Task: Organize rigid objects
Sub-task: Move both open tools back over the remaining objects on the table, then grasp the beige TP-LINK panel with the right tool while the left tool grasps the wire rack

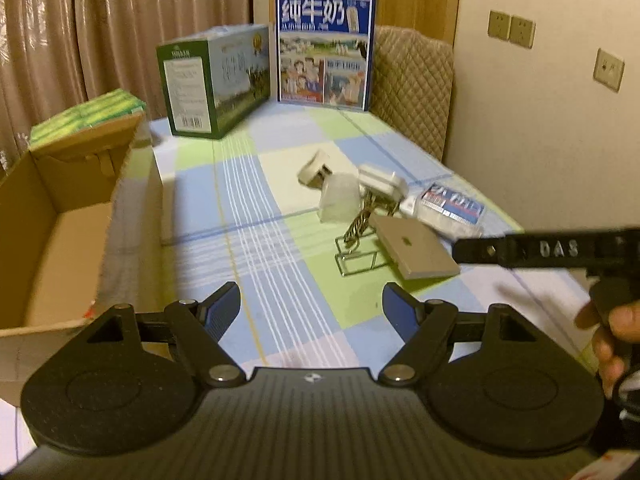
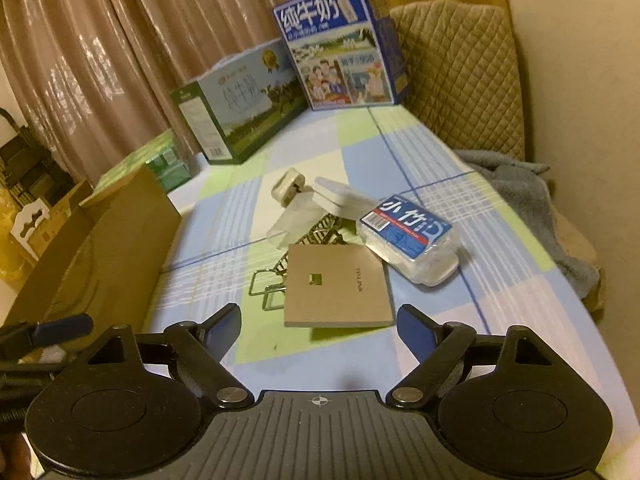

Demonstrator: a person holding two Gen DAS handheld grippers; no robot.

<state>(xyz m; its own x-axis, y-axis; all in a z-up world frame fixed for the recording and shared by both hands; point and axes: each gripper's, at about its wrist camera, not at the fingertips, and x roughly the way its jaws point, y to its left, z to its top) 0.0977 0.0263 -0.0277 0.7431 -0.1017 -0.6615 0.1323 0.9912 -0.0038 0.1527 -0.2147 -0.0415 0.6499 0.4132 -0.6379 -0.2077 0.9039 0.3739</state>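
Two empty hand-held grippers over a small pile of things on a checked desk.

The left hand-held gripper (image 1: 311, 306) and the right hand-held gripper (image 2: 319, 326) both gape wide, gripping nothing. Just ahead of the right one lies a flat tan panel (image 2: 338, 286), resting on a wire stand (image 2: 276, 280), with a blue-labelled plastic box (image 2: 408, 240) beside it. A cardboard box (image 1: 52, 216) sits at the left.

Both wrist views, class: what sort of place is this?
Probably a room in a home: floor-length curtains, a checked cloth on the table, and milk cartons beside a quilted chair.
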